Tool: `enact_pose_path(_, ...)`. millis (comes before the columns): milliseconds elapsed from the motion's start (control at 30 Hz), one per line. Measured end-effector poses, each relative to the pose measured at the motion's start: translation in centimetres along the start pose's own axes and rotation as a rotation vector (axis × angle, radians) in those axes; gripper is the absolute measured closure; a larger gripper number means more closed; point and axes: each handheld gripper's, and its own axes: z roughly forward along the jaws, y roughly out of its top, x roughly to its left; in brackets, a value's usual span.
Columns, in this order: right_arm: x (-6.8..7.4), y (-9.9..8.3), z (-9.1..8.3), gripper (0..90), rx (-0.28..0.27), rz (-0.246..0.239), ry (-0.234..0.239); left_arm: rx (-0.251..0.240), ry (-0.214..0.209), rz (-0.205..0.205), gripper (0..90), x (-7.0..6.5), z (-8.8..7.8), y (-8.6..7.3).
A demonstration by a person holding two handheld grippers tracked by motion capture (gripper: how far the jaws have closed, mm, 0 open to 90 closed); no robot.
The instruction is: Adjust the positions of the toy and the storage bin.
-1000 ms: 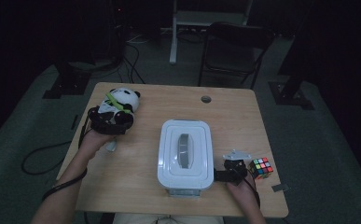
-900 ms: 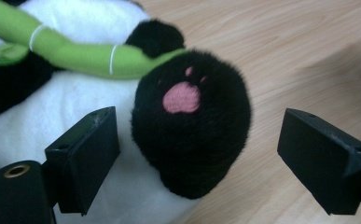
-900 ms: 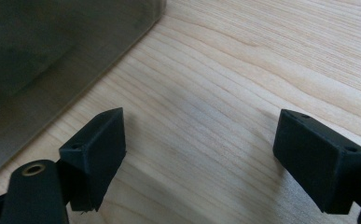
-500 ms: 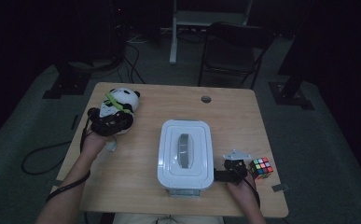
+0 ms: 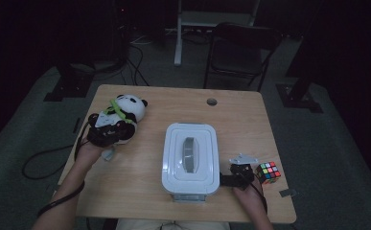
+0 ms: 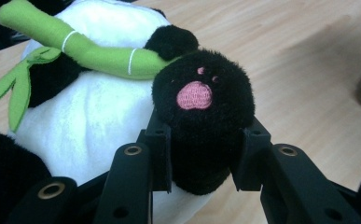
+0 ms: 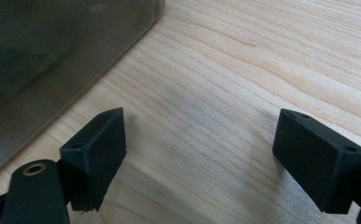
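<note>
Panda plush [image 6: 99,116] sits on the worktop [image 5: 140,191]; left gripper [image 6: 201,154], jaws just closing, pinches one black paw [image 6: 201,116]; soft fur may slip free when lifted; right gripper [image 7: 201,154] jaws spread, empty.

Jaws stand apart over table [image 7: 225,84] beside container [image 7: 52,51].

My left matte-black plastic two-jaw gripper [image 6: 201,158]: blocky square pads, brass-ringed screw holes along the links. My right black gripper [image 7: 201,158]: same blocks, grey three-cornered plate on top. Black cable trails off left wrist.
</note>
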Motion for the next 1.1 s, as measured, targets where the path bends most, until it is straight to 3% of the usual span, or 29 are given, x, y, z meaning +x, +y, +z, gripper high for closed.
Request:
enact_pose_path(267,0.0,0.0,0.0,16.9,0.000,0.000,0.000,-0.012,-0.080,0.045,66.0,-0.5,-2.2,-1.7)
enact_pose_path(433,0.0,0.0,0.0,16.9,0.000,0.000,0.000,-0.006,-0.096,0.046,65.8,-1.0,-3.6,-2.4)
enact_pose_path(833,0.0,-0.1,0.0,16.9,-0.001,0.004,-0.005,0.004,-0.151,0.097,65.3,-2.7,-6.5,-4.5)
enact_pose_path(1100,0.0,-0.1,0.0,16.8,-0.001,0.004,-0.005,0.010,-0.165,0.092,64.7,-2.9,-8.1,-6.0)
